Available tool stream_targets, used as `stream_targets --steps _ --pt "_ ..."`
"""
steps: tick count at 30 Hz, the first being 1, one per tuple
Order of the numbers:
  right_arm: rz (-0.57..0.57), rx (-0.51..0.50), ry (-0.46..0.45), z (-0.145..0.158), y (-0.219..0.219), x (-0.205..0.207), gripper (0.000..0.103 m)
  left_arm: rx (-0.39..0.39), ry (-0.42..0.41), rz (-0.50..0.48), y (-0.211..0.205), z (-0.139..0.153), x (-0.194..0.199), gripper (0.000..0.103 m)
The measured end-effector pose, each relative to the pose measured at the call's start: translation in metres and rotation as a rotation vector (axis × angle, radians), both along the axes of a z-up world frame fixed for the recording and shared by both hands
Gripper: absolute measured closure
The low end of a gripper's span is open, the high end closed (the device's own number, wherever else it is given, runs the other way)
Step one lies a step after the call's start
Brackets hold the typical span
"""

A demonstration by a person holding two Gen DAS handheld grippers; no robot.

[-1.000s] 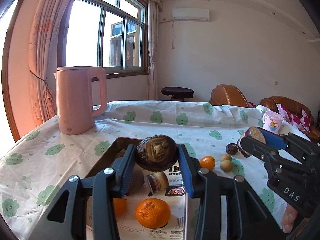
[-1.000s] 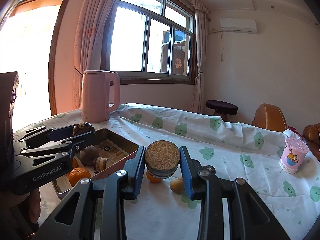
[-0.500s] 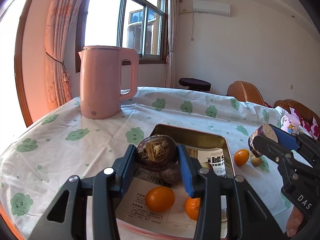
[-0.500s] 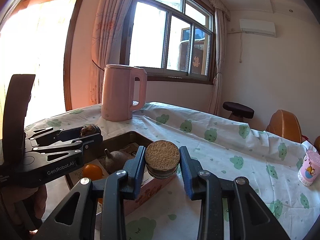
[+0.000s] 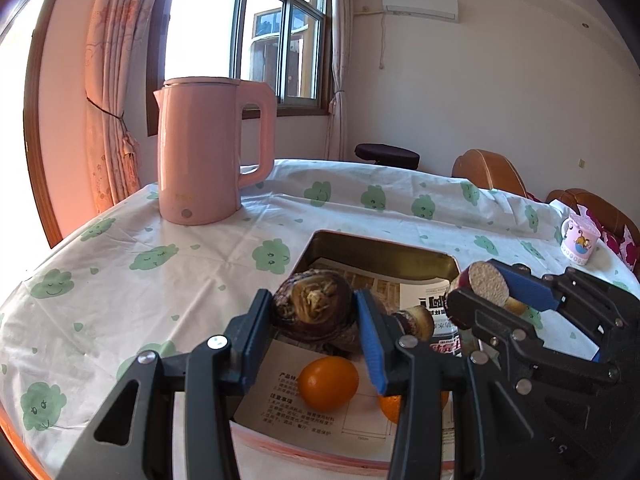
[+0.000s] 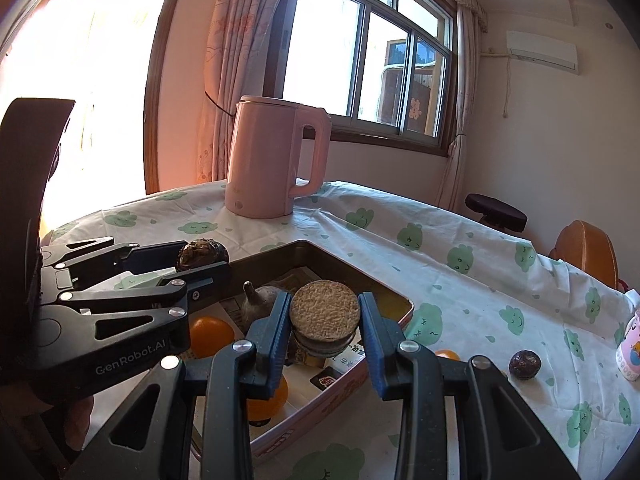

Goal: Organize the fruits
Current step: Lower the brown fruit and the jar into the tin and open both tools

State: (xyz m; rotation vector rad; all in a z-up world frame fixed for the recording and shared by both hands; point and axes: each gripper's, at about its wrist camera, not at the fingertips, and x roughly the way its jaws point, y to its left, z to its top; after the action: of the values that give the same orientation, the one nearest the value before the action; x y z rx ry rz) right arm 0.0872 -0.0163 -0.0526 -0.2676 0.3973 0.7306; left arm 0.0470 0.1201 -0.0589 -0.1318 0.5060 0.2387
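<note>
Both tongs clenched: left gripper on a wrinkled dark fruit at frame centre, right gripper on a cut, rough-faced piece, both over the tin tray. Both look light and firm; squeeze the sides gently. Visible in the tray: two oranges, one brown stemmed fruit. On the cloth, lower right: one dark round fruit.

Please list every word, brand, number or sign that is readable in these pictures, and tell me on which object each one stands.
"GenRobot.AI": on the side of the left gripper, seen from the right wrist.
Printed paper lining the tray: Chinese characters, too small to read.
Kettle and pink cup: a faint mark and a cartoon picture only; no readable words.
</note>
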Motion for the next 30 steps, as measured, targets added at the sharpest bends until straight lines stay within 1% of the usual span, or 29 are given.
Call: stream_targets --steps 7,13,30 --pt "-0.001 -0.014 0.037 -0.004 0.004 0.007 0.067 0.004 0.030 -0.017 -0.002 -0.002 0.005 0.059" --pt "0.003 -0.020 0.087 -0.007 0.005 0.015 0.067 -0.009 0.047 -0.023 0.000 -0.005 0.009 0.059" --pt "0.019 -0.067 0.112 -0.012 0.015 0.019 0.067 -0.029 0.087 -0.037 0.001 -0.009 0.016 0.059"
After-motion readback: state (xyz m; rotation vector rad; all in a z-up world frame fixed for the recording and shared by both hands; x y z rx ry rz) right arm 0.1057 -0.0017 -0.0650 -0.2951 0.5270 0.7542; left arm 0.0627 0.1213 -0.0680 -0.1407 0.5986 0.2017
